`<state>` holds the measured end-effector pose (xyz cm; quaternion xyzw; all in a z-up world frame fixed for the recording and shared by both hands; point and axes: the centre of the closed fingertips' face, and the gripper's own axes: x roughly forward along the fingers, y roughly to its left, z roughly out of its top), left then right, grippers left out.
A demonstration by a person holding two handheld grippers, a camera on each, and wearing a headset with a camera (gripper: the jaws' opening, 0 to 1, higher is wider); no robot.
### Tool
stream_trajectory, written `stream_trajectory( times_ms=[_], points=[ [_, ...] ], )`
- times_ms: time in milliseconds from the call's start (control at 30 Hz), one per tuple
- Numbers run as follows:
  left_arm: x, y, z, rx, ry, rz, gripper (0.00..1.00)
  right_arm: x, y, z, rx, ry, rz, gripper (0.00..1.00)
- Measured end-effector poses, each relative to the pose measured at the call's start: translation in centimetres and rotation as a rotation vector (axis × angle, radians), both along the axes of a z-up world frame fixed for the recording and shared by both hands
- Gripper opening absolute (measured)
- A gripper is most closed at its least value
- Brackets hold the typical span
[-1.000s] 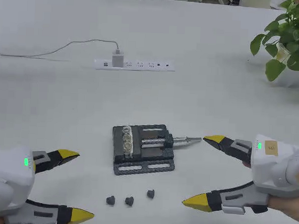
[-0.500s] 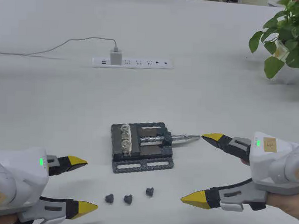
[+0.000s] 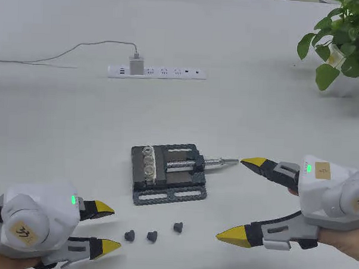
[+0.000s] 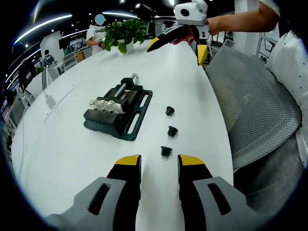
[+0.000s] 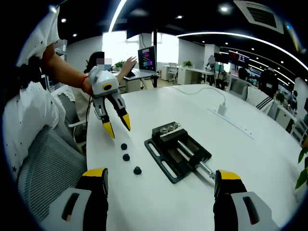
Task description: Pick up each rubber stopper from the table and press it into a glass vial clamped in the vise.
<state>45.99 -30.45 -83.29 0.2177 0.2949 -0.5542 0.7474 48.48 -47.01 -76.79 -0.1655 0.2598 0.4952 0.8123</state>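
Black metal vise (image 3: 167,174) is seen at frame centre on the white table (image 3: 258,114), with clear glass vials (image 3: 148,165) clamped at its left end. Three small dark rubber stoppers (image 3: 152,235) are lined up just below it. Left gripper (image 3: 114,227), lower left, is narrowly parted and empty. Right gripper (image 3: 230,198), lower right, is spread wide and empty. Tan stickers (image 3: 21,232) on the gripper bodies carry handwriting that cannot be read.

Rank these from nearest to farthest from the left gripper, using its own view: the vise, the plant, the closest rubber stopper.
1. Rubber stopper, just ahead of the left gripper tips.
2. Vise, farther ahead, to the left in this view.
3. Plant, at the far end, beyond the vise.
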Motion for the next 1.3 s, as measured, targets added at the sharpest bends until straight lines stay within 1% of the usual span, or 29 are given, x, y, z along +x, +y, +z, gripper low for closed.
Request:
stream_trajectory(
  times_ms=[167, 433, 600, 700, 800, 833, 933, 1000, 1300],
  points=[
    [-0.2, -0.2, -0.8, 0.021, 0.007, -0.015, 0.23, 0.0, 0.0, -0.1, 0.000, 0.001, -0.001, 0.91],
    [-0.4, -1.0, -1.6, 0.033, 0.018, -0.027, 0.18, 0.0, 0.0, -0.1, 0.001, 0.003, -0.006, 0.90],
    [-0.5, -1.2, -2.0, 0.048, 0.023, -0.039, 0.14, 0.0, 0.0, -0.1, 0.002, 0.005, -0.008, 0.90],
    [-0.6, -1.3, -2.1, 0.058, 0.017, -0.049, 0.11, 0.0, -0.1, -0.1, 0.001, 0.006, -0.010, 0.90],
    [-0.6, -1.3, -2.3, 0.066, 0.015, -0.060, 0.11, 0.0, -0.1, -0.1, 0.001, 0.008, -0.010, 0.90],
    [-0.6, -1.3, -2.5, 0.075, 0.012, -0.069, 0.10, 0.0, -0.1, -0.2, 0.001, 0.008, -0.010, 0.90],
    [-0.7, -1.4, -2.5, 0.083, 0.004, -0.082, 0.08, 0.0, -0.1, -0.1, 0.003, 0.008, -0.013, 0.90],
    [-0.7, -1.6, -2.5, 0.079, 0.007, -0.081, 0.08, 0.0, -0.1, -0.2, 0.003, 0.009, -0.013, 0.90],
    [-0.6, -1.8, -2.5, 0.084, 0.002, -0.089, 0.07, -0.1, -0.1, -0.2, 0.005, 0.011, -0.017, 0.90]
  ],
)
